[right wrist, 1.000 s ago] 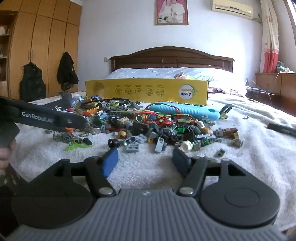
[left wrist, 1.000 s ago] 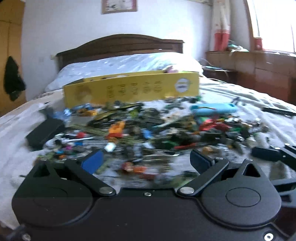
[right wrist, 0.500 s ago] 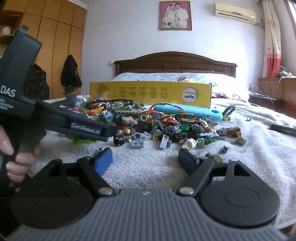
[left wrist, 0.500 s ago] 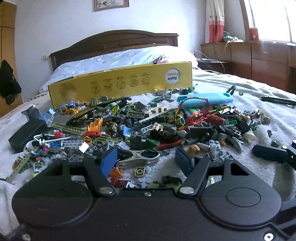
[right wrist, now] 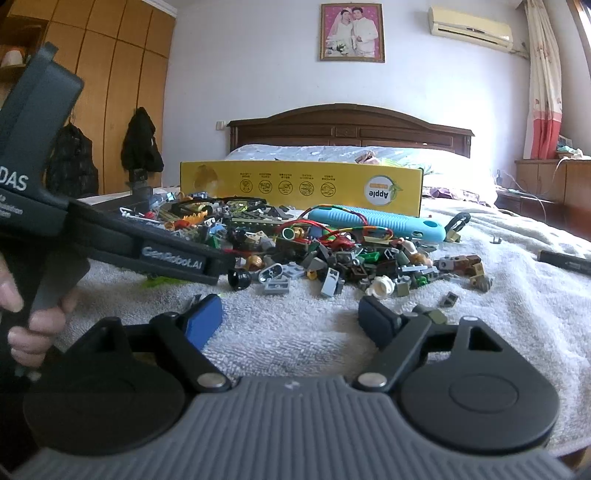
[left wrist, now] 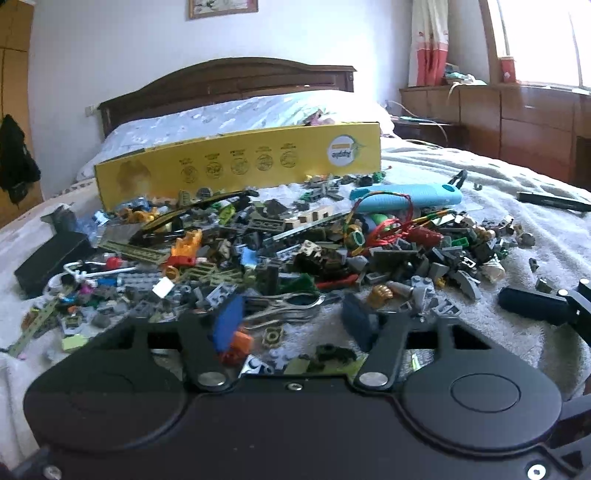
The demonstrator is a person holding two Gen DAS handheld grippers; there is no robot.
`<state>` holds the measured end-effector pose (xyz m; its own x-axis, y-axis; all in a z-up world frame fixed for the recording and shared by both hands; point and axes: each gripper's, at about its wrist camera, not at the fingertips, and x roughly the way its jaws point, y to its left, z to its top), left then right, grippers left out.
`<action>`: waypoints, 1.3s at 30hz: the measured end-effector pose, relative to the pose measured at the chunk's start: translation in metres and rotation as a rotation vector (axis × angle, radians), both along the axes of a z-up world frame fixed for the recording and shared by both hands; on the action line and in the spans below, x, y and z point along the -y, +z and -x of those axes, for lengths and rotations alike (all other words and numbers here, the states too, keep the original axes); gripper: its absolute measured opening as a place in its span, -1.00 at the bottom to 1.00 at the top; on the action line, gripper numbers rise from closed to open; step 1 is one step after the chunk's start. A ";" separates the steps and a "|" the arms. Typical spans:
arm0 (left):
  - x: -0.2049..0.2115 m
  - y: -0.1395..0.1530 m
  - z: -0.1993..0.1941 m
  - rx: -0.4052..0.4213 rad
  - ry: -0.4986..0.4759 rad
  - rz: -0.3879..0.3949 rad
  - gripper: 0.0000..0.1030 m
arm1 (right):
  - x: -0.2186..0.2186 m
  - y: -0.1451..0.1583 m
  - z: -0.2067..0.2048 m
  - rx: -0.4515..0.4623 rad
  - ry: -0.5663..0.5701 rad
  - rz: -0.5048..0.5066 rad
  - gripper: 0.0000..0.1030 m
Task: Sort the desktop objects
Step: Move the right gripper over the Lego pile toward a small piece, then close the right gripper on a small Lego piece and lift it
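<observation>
Since a second ago the left tongs (left wrist: 291,317) have pushed in over the near edge of the brick pile (left wrist: 295,254), and their jaws are closing, nothing yet pinched; between them lie a silver metal clip (left wrist: 284,306) and an orange brick (left wrist: 238,343), the blue pad just beside that brick; the right tongs (right wrist: 291,317) stand released and wide over bare white towel (right wrist: 480,314) on the bed, empty. Only the left view shows the black box (left wrist: 51,254) at the pile's left and a dark finger of the right tongs at its far right edge; only the right view shows the hand (right wrist: 33,317) gripping the left tongs' handle, the wardrobe (right wrist: 110,92) and the air conditioner (right wrist: 469,27). Both views show the yellow carton (left wrist: 240,162) behind the pile and the light-blue ribbed handle (left wrist: 406,194) on it.
</observation>
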<state>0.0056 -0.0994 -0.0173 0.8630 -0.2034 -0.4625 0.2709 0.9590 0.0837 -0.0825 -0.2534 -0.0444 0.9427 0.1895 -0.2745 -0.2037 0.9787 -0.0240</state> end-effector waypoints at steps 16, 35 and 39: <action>-0.020 0.027 0.023 0.042 -0.035 0.077 -0.13 | -0.003 0.005 0.004 -0.004 -0.017 0.014 0.71; -0.042 0.029 0.033 0.036 -0.007 0.131 -0.13 | 0.060 0.016 0.006 -0.034 -0.256 -0.087 -0.17; -0.043 0.028 0.032 0.035 -0.003 0.131 -0.13 | 0.078 0.014 0.007 -0.026 -0.327 -0.074 -0.13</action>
